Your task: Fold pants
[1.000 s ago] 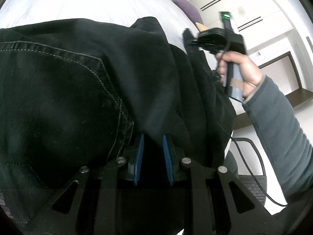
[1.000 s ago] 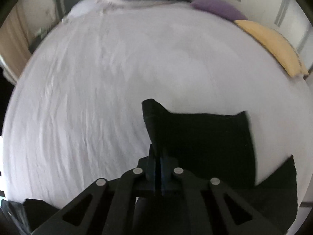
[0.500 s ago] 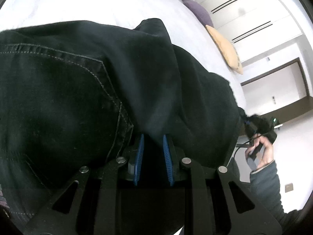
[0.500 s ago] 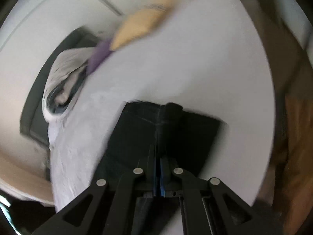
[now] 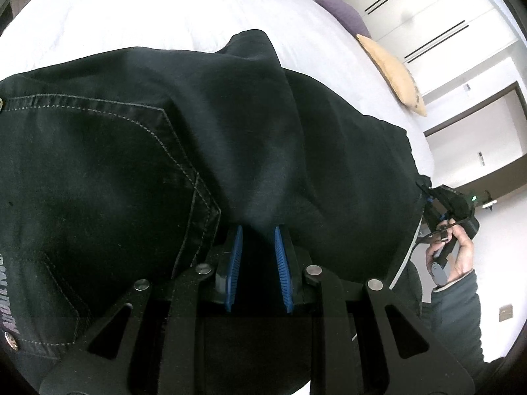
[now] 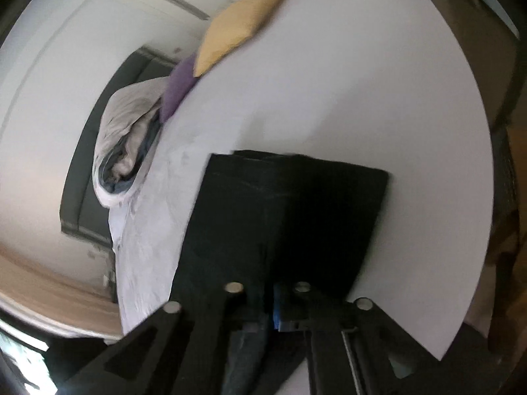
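Black pants point(image 5: 171, 164) lie on a white bed, with a stitched back pocket at the left of the left wrist view. My left gripper point(image 5: 258, 230) has its blue pads point(image 5: 234, 256) apart, with pants fabric bunched between their tips. In the right wrist view the pants point(image 6: 283, 217) form a dark folded block. My right gripper point(image 6: 270, 309) is shut on the pants' near edge. It also shows in the left wrist view point(image 5: 451, 210), held by a hand at the pants' right end.
The white bed sheet point(image 6: 378, 98) spreads around the pants. A yellow pillow point(image 6: 240, 23), a purple pillow point(image 6: 179, 89) and a rolled duvet point(image 6: 128, 144) lie at the bed's far end. White wardrobe doors point(image 5: 444, 33) stand beyond the bed.
My right gripper swung down and to the right end of the pants, carrying the fabric over. The pants now lie as a folded block. The left gripper has stayed in place.
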### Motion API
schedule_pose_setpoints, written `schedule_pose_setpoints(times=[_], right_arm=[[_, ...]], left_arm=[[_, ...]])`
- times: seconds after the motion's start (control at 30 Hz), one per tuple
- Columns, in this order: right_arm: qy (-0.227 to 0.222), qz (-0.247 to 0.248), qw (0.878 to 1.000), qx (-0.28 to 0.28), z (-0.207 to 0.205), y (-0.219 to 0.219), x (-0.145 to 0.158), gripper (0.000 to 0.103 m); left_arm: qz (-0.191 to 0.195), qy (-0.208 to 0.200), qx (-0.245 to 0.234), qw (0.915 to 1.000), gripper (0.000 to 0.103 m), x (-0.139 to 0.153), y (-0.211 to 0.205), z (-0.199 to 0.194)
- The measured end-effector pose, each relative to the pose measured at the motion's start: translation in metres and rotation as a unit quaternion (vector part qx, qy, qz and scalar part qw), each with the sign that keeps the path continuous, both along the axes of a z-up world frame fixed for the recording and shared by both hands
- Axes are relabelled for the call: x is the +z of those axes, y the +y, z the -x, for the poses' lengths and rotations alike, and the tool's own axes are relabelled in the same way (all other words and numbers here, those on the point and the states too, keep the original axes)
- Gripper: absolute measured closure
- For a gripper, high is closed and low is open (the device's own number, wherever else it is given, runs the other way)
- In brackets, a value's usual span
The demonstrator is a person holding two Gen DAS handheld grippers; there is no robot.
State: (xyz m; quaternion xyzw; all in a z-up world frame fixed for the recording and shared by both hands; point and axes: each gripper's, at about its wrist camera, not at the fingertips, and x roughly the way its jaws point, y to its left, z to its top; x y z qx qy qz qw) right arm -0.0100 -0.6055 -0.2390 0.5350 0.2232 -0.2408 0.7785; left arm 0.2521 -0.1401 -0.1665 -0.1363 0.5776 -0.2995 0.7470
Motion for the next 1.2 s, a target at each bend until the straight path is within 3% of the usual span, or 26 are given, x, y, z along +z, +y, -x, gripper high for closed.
schedule_pose_setpoints(times=[0.33,0.57,0.93,1.07,1.17,1.2], right_arm=[[-0.029,-0.015,0.999,-0.029,0.02,-0.007,0.008,0.1],[-0.022,-0.032,0.998,-0.05,0.029,-0.009,-0.008,0.1],[-0.034,-0.052,0.995,-0.073,0.04,-0.014,-0.017,0.101],[-0.02,-0.027,0.998,-0.052,0.036,-0.012,-0.012,0.102],[-0.02,-0.051,0.996,-0.064,0.055,-0.023,-0.009,0.097],[-0.007,-0.04,0.996,-0.077,0.062,-0.025,-0.003,0.081]], left_arm=[[-0.022,-0.005,0.007,0.9997,0.083,0.009,-0.017,0.004],[-0.022,-0.008,0.006,0.9997,0.083,0.011,-0.021,0.006],[0.002,-0.014,0.011,0.9998,0.083,0.01,-0.008,0.007],[0.021,-0.022,0.011,0.9995,0.083,0.004,0.002,0.006],[0.034,-0.022,0.015,0.9991,0.083,0.001,0.01,0.006],[0.036,-0.023,0.016,0.999,0.083,0.0,0.011,0.007]])
